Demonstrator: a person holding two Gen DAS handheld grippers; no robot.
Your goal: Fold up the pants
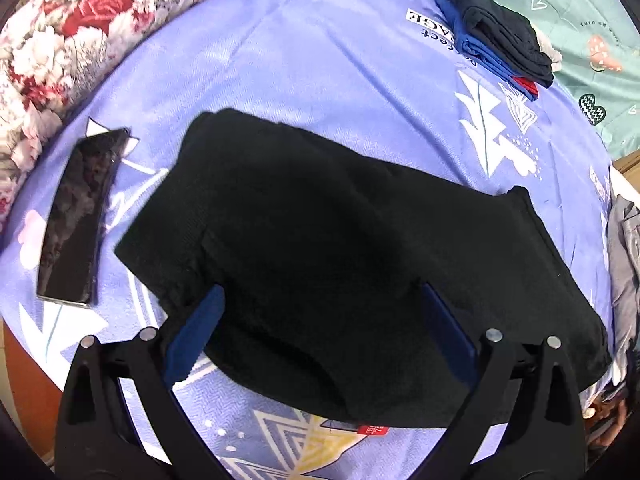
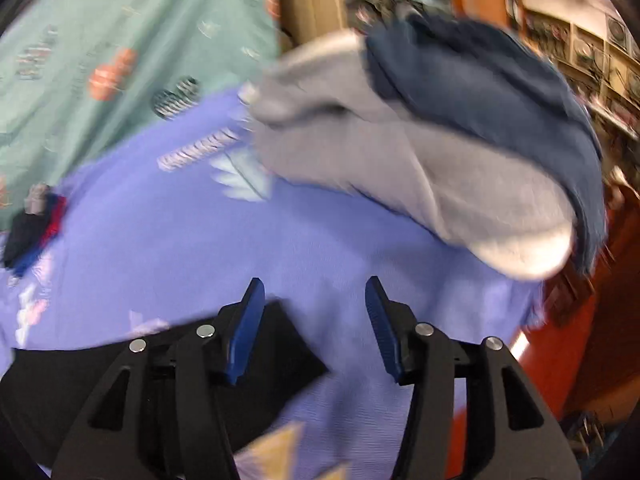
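Black pants (image 1: 340, 264) lie folded on the bed directly ahead of the left hand-held gripper (image 1: 320, 308), fingers apart and empty; right hand-held gripper (image 2: 314, 320), also apart, should square the edges gently.

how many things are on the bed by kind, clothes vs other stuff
folded black pants under the left gripper: 1
stack of folded clothes: 1
unfolded heap of grey and navy clothes ahead of the right gripper: 1
phone: 1
floral quilt: 1
total: 5
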